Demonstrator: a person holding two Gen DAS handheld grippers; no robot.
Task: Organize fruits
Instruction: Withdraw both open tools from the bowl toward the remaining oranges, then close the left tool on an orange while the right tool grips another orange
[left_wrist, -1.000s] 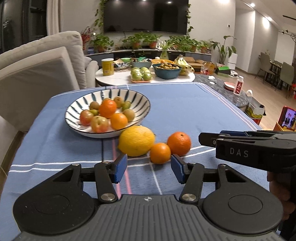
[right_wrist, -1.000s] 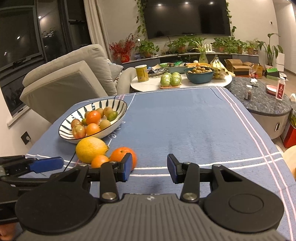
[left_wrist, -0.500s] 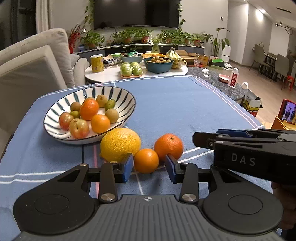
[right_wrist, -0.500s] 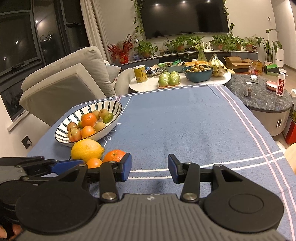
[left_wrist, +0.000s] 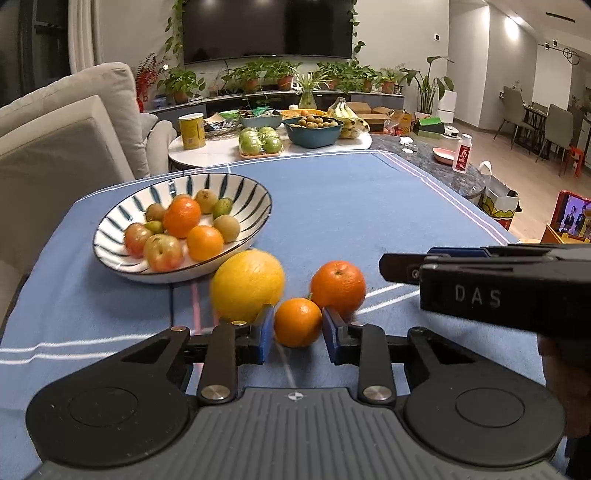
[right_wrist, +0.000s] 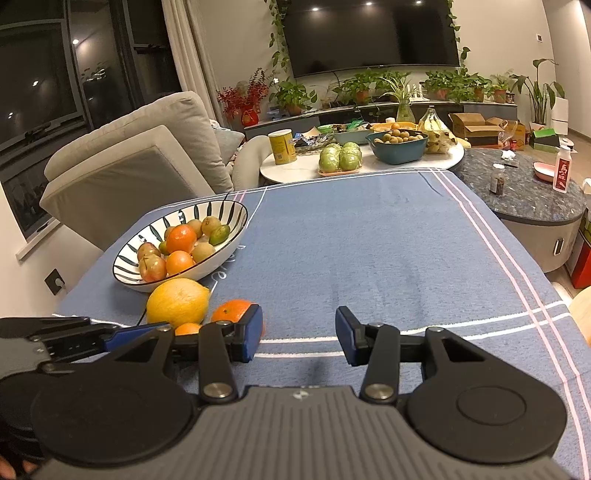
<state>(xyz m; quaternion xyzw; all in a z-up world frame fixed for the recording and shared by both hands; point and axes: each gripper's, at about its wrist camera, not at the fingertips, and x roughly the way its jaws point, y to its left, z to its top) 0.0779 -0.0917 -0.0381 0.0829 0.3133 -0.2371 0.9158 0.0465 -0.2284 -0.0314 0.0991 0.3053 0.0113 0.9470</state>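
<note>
A small orange (left_wrist: 297, 322) lies on the blue tablecloth between the pads of my left gripper (left_wrist: 298, 332), whose jaws stand open around it without clear contact. A large yellow citrus (left_wrist: 248, 284) sits to its left and a bigger orange (left_wrist: 338, 288) behind on the right. A striped bowl (left_wrist: 236, 186) holds several oranges, apples and small green fruits. My right gripper (right_wrist: 299, 334) is open and empty over the cloth, right of the fruits; it shows in the left wrist view (left_wrist: 491, 284). The right wrist view shows the citrus (right_wrist: 178, 302), orange (right_wrist: 232, 312) and bowl (right_wrist: 207, 210).
A grey sofa (left_wrist: 66, 140) stands left of the table. Behind it a white round table (left_wrist: 221, 155) carries a yellow can, green fruits, a teal bowl and bananas. A dark stone table (right_wrist: 535, 199) with a bottle stands at the right.
My left gripper has moved forward until its open pads flank the small orange. The right gripper has stayed open, nearly in place.
</note>
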